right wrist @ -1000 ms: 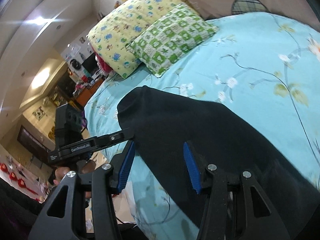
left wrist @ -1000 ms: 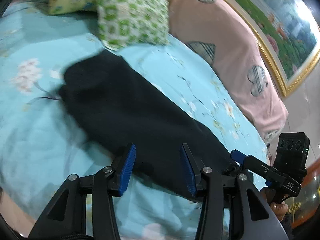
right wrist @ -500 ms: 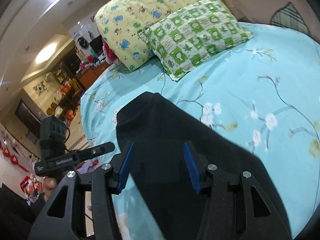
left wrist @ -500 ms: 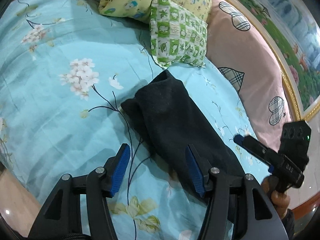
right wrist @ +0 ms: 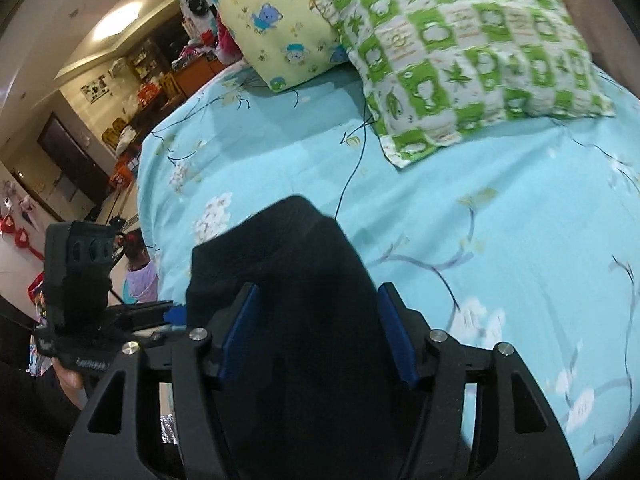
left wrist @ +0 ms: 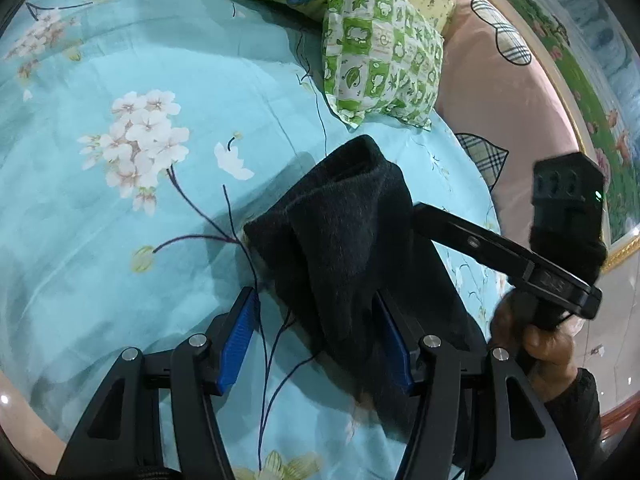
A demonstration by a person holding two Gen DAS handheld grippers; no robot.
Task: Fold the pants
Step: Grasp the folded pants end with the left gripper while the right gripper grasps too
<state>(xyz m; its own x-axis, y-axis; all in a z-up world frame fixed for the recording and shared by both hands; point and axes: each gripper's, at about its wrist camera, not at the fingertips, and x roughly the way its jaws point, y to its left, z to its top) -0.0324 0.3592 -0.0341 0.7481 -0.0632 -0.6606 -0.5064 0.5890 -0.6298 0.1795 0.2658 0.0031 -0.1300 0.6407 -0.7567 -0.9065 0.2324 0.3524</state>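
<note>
Since a second ago the black pants (left wrist: 344,248) have gone from lying long and flat across the bed to rising in a bunched, folded heap, and both our grippers have drawn in closer around them.

We take the green checked pillow (left wrist: 380,52) as our landmark. The pants sit on the turquoise floral sheet (left wrist: 140,208) just in front of that pillow, apart from it, with their raised folded end pointing toward its lower corner. The yellow cartoon pillow (right wrist: 276,16) lies behind the green one, touching it, and the pink headboard cushion (left wrist: 516,92) runs along the green pillow's right side in the left wrist view.

Our left gripper (left wrist: 316,340) has its blue pads spread wide; the near edge of the pants lies between them, nearer the right pad, and the pads are not pressing on the cloth. Our right gripper (right wrist: 318,332) is also spread wide, with the dark fabric filling the gap between its blue pads; we cannot tell whether the pads actually pinch it. In the left wrist view the right gripper's black body (left wrist: 512,256) reaches in from the pillow's lower right, its tip hidden behind the heap.
</note>
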